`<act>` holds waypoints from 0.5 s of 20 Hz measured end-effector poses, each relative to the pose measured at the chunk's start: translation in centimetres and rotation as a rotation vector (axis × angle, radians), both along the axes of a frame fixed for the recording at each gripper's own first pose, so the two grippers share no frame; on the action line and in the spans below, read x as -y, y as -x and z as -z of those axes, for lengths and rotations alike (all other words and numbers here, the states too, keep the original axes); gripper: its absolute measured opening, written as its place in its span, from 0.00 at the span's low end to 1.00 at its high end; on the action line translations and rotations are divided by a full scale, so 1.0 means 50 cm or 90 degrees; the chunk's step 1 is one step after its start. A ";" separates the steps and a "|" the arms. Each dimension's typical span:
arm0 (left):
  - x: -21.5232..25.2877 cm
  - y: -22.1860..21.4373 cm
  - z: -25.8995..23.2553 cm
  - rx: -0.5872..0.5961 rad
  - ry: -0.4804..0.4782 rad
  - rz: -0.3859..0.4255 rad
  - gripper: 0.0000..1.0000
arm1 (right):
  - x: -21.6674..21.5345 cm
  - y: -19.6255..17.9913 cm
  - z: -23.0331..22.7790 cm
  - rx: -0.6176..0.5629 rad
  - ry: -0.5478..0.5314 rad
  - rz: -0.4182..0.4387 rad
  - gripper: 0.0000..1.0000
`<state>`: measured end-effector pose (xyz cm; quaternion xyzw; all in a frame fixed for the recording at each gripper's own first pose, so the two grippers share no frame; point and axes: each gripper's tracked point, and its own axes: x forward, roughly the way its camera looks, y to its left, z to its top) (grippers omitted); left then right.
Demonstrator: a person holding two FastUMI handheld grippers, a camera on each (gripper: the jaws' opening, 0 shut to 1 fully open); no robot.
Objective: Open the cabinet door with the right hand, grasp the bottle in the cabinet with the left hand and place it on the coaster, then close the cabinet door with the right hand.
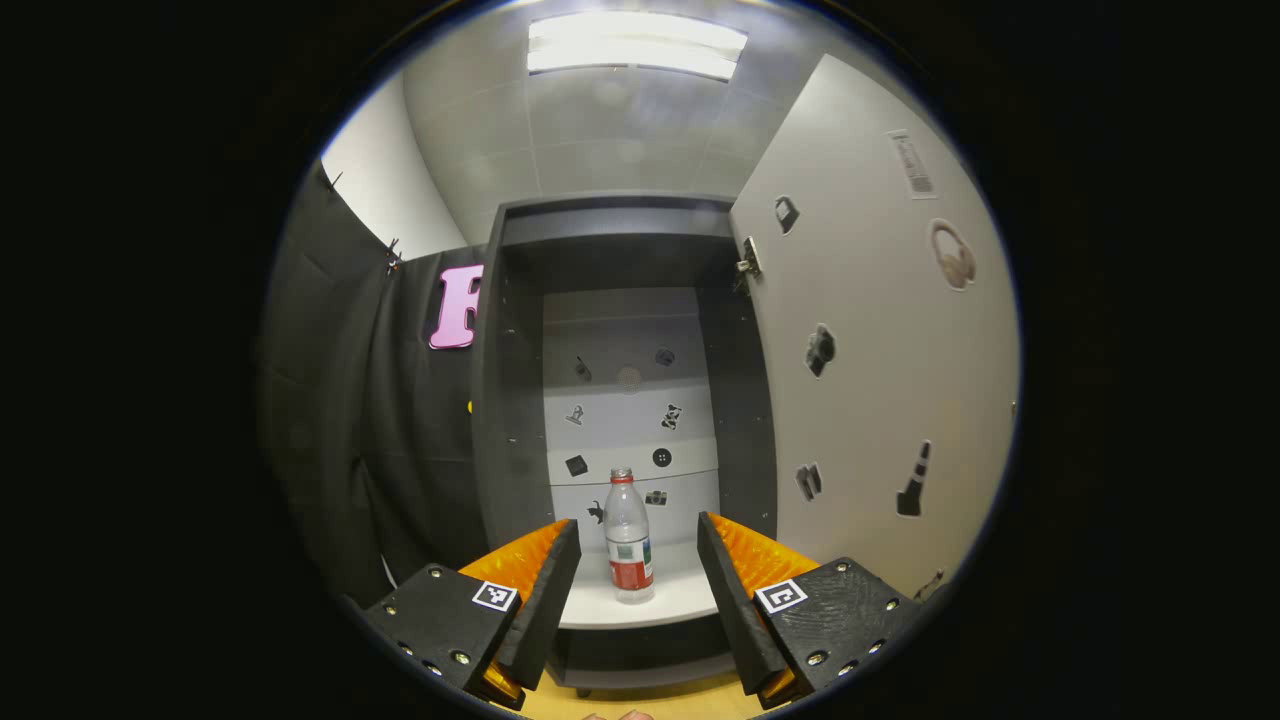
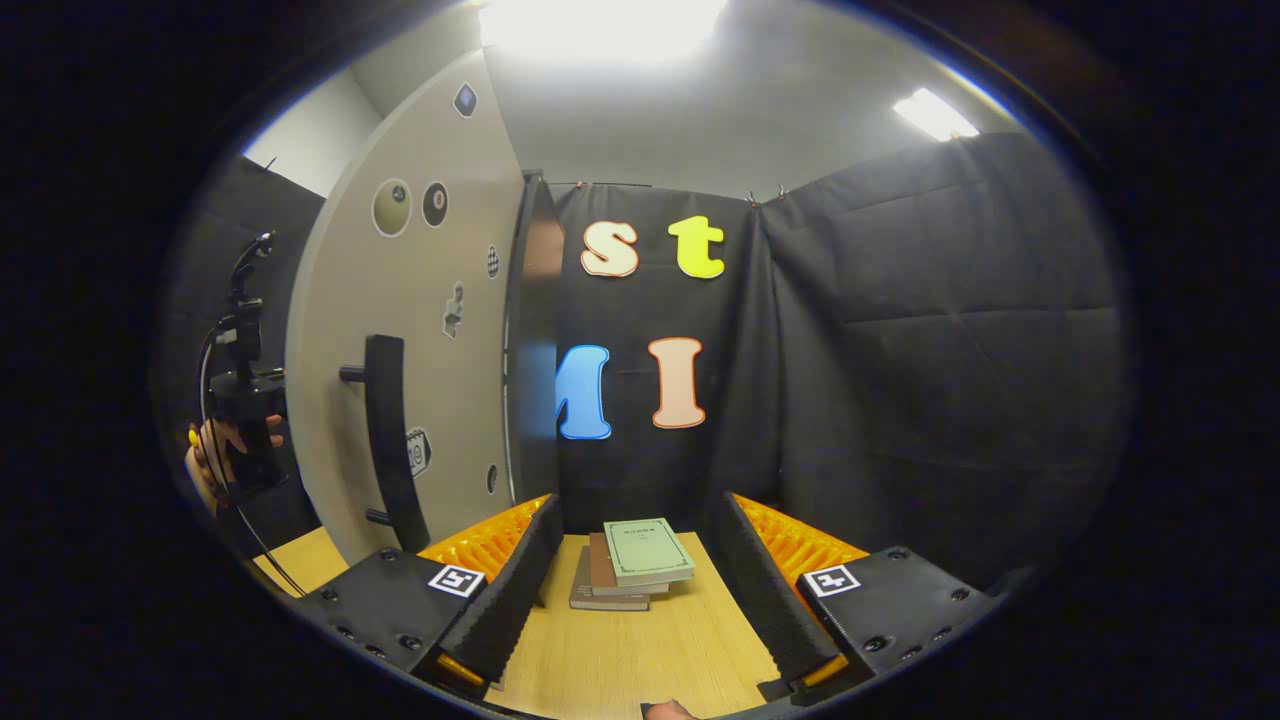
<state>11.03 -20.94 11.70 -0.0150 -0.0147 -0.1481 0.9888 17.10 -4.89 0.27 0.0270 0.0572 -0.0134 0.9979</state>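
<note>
Left gripper view: the left gripper faces the open cabinet with its fingers spread wide and nothing between them. The bottle, clear with a red cap and a red-and-white label, stands upright on the cabinet's pale shelf, farther off than the fingertips and touched by neither. The cabinet door is swung fully open on the right, its inner face dotted with small stickers.

Right gripper view: the right gripper hangs over the wooden table, fingers likewise wide apart and holding nothing. A stack of books lies on the table beyond the fingertips. On the left stands the open door's outer face with its dark vertical handle; farther left a hand grips the other gripper. The coaster cannot be made out in either view.
</note>
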 end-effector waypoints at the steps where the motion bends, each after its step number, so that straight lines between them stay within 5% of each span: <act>1: 0.004 -0.021 0.003 -0.001 0.003 0.004 0.66 | 0.002 -0.018 0.004 -0.005 -0.003 0.010 1.00; 10: 0.050 -0.211 0.090 -0.032 0.005 0.036 0.66 | 0.045 -0.081 0.043 -0.034 -0.009 0.122 1.00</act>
